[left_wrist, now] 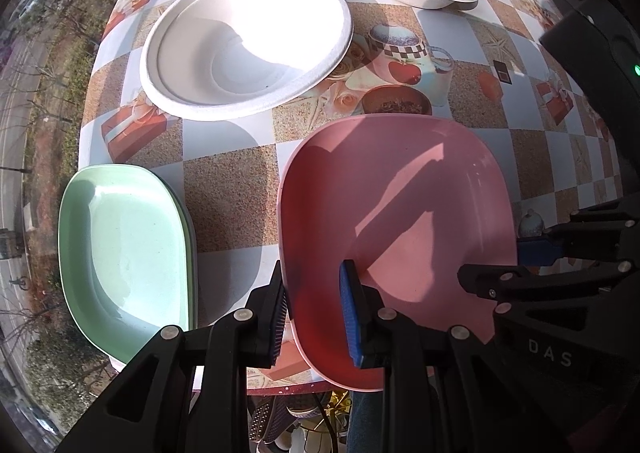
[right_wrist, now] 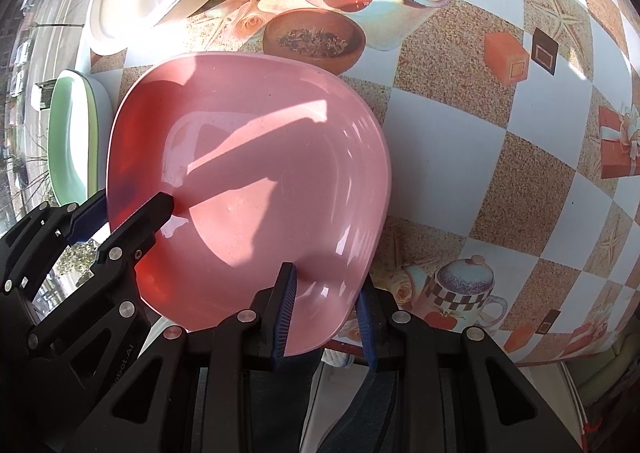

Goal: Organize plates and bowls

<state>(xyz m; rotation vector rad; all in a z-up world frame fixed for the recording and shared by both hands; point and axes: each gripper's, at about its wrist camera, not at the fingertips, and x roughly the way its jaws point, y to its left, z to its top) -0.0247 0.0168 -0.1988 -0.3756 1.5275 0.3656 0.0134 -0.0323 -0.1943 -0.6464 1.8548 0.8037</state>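
With both claws straddling its near rim, the pink plate (left_wrist: 400, 221) sits at the desk (left_wrist: 228, 189) edge; left claw (left_wrist: 316, 317) and right claw (right_wrist: 326, 313) look parted, not clenched. Likely light, stiff, glossy-slick plastic: pinch the raised rim. Beyond: green plates (left_wrist: 124, 269), then white paper bowls (left_wrist: 248, 41)

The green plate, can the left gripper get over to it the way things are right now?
Probably not straight away. The left gripper straddles the near rim of the pink plate, as does the right gripper. The green plate sits just left, with only bare tablecloth between, so once freed the path looks open.
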